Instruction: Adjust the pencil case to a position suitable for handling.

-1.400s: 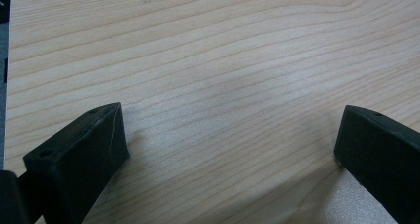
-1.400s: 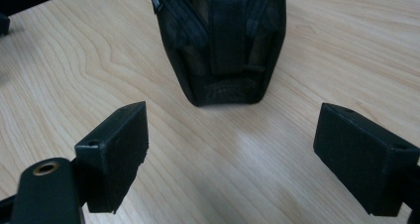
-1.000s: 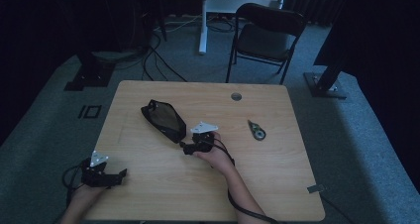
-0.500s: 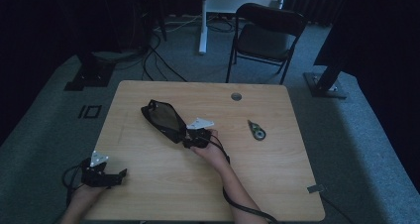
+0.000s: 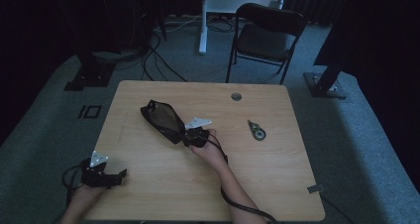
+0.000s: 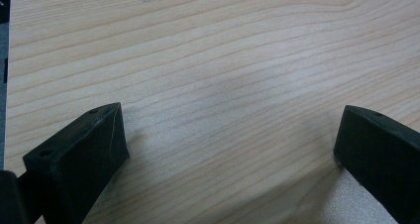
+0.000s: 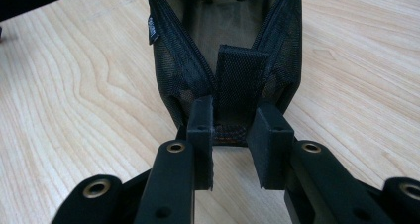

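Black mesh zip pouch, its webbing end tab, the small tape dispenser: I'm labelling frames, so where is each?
Black mesh zip pouch (image 5: 161, 119): high view, mesh side panel.
Black webbing end tab (image 7: 239, 80): right gripper view, tab's middle.
Small tape dispenser (image 5: 257, 130): high view, its body.
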Demonstrator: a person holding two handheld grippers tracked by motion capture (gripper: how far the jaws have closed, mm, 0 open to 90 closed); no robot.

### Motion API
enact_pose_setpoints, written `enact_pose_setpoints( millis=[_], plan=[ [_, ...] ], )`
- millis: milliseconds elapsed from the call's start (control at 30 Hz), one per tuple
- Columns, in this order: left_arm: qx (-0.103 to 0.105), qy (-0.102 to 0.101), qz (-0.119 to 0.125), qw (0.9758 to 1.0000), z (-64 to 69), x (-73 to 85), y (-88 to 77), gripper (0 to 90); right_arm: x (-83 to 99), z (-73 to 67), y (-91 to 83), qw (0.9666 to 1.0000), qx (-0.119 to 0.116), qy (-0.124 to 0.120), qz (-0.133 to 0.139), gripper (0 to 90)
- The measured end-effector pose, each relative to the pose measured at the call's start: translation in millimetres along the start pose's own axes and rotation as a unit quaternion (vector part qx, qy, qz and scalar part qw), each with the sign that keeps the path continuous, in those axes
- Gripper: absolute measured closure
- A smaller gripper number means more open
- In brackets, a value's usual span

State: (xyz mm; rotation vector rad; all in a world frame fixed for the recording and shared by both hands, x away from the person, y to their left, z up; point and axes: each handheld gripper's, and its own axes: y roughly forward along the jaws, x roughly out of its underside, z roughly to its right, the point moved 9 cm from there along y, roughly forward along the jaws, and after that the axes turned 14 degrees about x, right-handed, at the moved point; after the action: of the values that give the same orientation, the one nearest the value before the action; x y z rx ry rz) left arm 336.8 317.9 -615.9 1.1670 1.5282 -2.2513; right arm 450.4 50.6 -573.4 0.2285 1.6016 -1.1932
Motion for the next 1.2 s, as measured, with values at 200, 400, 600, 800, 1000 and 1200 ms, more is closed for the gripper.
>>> enact_pose_setpoints(
  millis=[200,400,600,800,1000,1200],
  plan=[
    [0.0,0.0,0.0,1.0,0.0,0.0,0.0,0.0,1.5,1.4,-1.9,1.0,0.002,0.001,-0.001,72.6],
    [0.0,0.0,0.0,1.0,0.0,0.0,0.0,0.0,5.4,6.9,-6.9,1.0,0.006,0.006,-0.001,72.7],
    [0.0,0.0,0.0,1.0,0.0,0.0,0.0,0.0,11.2,13.0,-14.1,0.9999,0.012,0.009,-0.005,72.7],
    [0.0,0.0,0.0,1.0,0.0,0.0,0.0,0.0,17.9,19.9,-22.8,0.9997,0.014,0.016,-0.008,72.7],
    [0.0,0.0,0.0,1.0,0.0,0.0,0.0,0.0,24.5,25.6,-31.3,0.9996,0.018,0.018,-0.008,72.8],
    [0.0,0.0,0.0,1.0,0.0,0.0,0.0,0.0,29.7,32.5,-38.3,0.9995,0.026,0.018,-0.01,72.8]
  ],
)
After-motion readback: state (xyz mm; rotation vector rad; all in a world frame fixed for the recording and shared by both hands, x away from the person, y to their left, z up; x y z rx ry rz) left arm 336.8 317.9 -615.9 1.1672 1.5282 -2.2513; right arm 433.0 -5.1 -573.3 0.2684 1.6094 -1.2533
